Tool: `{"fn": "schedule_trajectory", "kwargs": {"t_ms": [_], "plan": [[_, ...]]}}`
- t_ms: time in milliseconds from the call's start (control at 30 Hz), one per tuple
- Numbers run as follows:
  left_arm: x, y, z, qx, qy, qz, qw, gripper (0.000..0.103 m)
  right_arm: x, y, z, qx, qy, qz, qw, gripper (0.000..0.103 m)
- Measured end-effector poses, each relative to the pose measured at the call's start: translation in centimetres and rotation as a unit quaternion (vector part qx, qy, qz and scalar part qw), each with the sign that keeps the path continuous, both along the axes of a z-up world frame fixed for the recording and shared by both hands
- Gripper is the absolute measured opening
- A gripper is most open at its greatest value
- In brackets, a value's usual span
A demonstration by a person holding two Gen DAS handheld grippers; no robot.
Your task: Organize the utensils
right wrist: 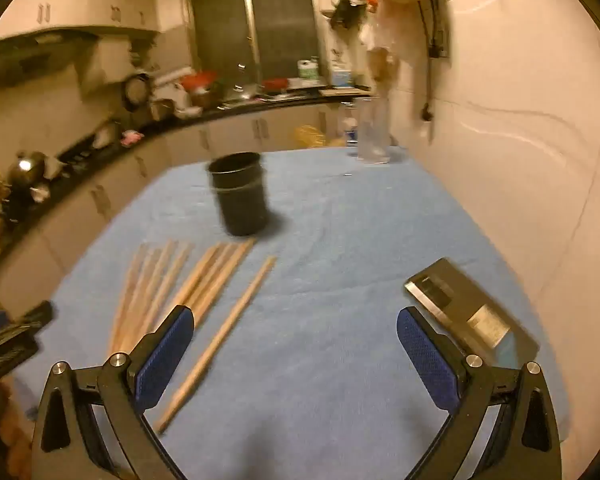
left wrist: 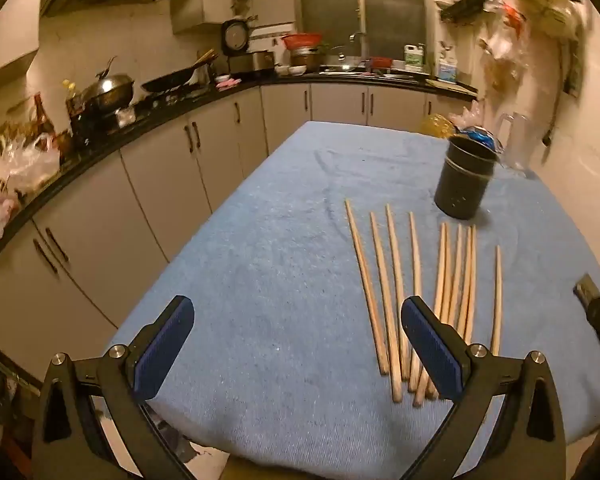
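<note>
Your left tongs (left wrist: 298,344) hover spread wide and empty above the near edge of the blue-covered surface (left wrist: 260,240), beside the wooden chopsticks (left wrist: 416,300) fanned out there. Your right tongs (right wrist: 294,354) tilt downward, equally wide apart, holding nothing. The black cup (right wrist: 240,194) stands upright beyond the chopsticks.

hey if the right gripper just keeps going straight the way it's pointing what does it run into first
Most likely the bare blue cloth on the table. The right gripper is open and angled down, with nothing between its jaws. The lone chopstick lies left of that line, the flat dark device right; depth is uncertain.
</note>
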State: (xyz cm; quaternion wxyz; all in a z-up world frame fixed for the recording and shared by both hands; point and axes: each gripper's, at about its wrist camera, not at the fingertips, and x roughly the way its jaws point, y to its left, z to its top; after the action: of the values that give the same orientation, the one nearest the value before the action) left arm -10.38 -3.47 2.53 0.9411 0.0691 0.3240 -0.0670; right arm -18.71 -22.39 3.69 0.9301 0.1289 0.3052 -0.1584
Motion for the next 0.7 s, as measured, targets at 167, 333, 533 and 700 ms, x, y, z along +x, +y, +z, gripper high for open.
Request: {"fn": "schedule_trajectory", "kwargs": {"t_ms": [167, 333, 533, 700], "plan": [[-1.0, 1.3, 0.4, -0.027, -0.002, -0.013, 0.9996, 0.103, -0.9, 0.3, 0.8, 0.012, -0.019, 0.009, 1.0, 0.101], [-0.6, 1.5, 0.0, -0.031, 0.013, -0.013, 0.9994, 0.103, -0.5, 0.6, 1.1, 0.004, -0.005, 0.015, 1.0, 0.1], [-0.6, 1.7, -0.2, -0.03, 0.018, -0.014, 0.9993, 0.103, -0.8, 0.6, 1.3, 0.007, -0.004, 0.02, 1.0, 0.096], [-0.4, 1.5, -0.5, -0.022, 0.023, -0.016, 0.9994, 0.103, -0.8, 0.6, 1.3, 0.006, -0.002, 0.022, 1.0, 0.095]]}}
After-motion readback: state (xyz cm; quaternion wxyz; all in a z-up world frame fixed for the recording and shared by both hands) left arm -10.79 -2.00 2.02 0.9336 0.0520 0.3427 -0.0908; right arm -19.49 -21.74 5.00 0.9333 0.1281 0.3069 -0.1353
